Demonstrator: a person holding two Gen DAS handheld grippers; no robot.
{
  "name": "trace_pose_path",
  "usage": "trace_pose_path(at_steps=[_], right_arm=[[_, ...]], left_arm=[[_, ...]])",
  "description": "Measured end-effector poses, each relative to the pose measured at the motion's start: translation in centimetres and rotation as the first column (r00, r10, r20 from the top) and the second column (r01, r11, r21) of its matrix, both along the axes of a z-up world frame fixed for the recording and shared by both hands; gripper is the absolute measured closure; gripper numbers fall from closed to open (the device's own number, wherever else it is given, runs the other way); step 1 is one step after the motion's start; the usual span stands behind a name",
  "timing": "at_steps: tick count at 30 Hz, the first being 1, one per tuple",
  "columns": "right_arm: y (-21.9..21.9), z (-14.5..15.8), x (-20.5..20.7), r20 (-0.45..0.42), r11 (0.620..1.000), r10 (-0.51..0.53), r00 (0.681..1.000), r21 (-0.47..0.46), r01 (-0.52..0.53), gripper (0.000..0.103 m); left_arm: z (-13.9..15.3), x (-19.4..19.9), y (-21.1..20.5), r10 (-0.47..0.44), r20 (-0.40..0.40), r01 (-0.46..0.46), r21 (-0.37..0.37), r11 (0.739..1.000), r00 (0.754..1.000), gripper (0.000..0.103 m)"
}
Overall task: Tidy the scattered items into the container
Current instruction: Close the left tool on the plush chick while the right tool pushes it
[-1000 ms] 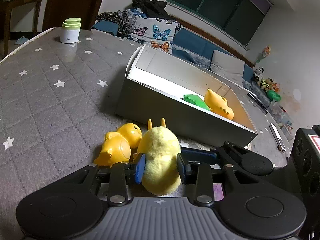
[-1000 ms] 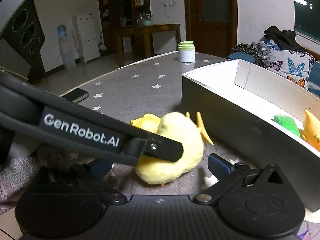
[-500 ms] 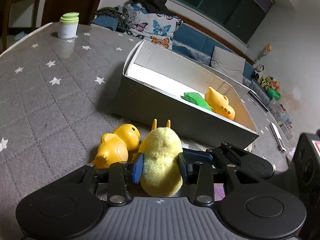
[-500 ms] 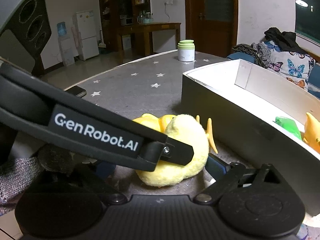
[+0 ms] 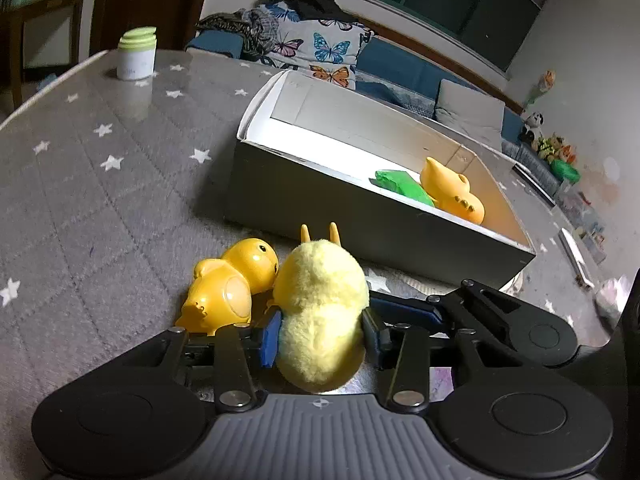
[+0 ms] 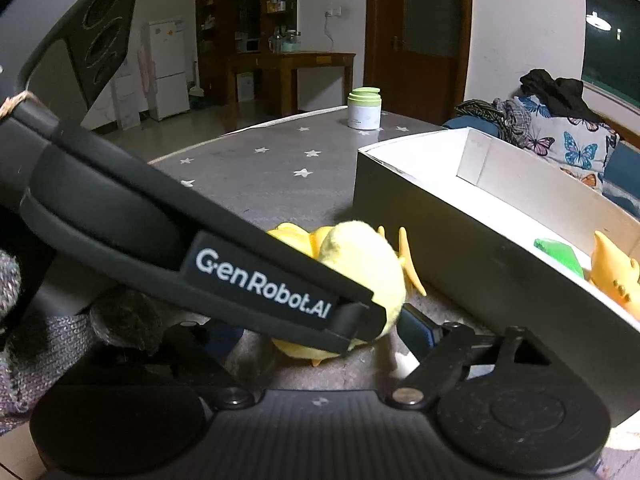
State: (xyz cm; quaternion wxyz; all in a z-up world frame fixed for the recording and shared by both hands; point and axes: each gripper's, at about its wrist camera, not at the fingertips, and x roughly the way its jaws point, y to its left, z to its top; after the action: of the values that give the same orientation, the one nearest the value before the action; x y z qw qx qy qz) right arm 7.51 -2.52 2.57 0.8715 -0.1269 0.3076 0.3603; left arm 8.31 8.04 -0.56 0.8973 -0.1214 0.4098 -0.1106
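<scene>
Table [image 5: 100, 200] | left hand-held gripper [image 5: 320, 336] clamps plush chick [image 5: 322, 312] | right hand-held gripper [image 6: 320, 336] spread wide | risk: soft plush slips before box [image 5: 360, 216] ahead

White jar with green lid [image 5: 137, 55] standing at far left of star-print tablecloth [image 5: 80, 184]; butterfly-print pillow [image 5: 316, 50] lying on sofa behind; fridge [image 6: 168, 68] standing far left.

You are working in a lived-in home: a blue sofa [image 5: 404, 76] heaped with butterfly-print bedding [image 5: 316, 50] lines the window wall, while a white refrigerator [image 6: 168, 68] and a wooden side table [image 6: 296, 70] stand beyond your star-patterned grey tablecloth [image 5: 100, 184].
</scene>
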Motion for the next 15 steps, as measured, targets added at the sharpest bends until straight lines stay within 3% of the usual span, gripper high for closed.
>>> trace_pose_path(at_steps=[7, 15], right_arm=[[-0.7, 0.9, -0.9, 0.031, 1.000, -0.014, 0.999, 0.019, 0.013, 0.021], [-2.3, 5.1, 0.5, 0.120, 0.997, -0.042, 0.992, 0.064, 0.034, 0.021]], left_arm=[[2.2, -0.7, -1.1, -0.024, 0.056, 0.022, 0.038, 0.999, 0.998, 0.059], [7.1, 1.9, -3.1, -0.087, 0.143, 0.075, 0.084, 0.994, 0.986, 0.059]])
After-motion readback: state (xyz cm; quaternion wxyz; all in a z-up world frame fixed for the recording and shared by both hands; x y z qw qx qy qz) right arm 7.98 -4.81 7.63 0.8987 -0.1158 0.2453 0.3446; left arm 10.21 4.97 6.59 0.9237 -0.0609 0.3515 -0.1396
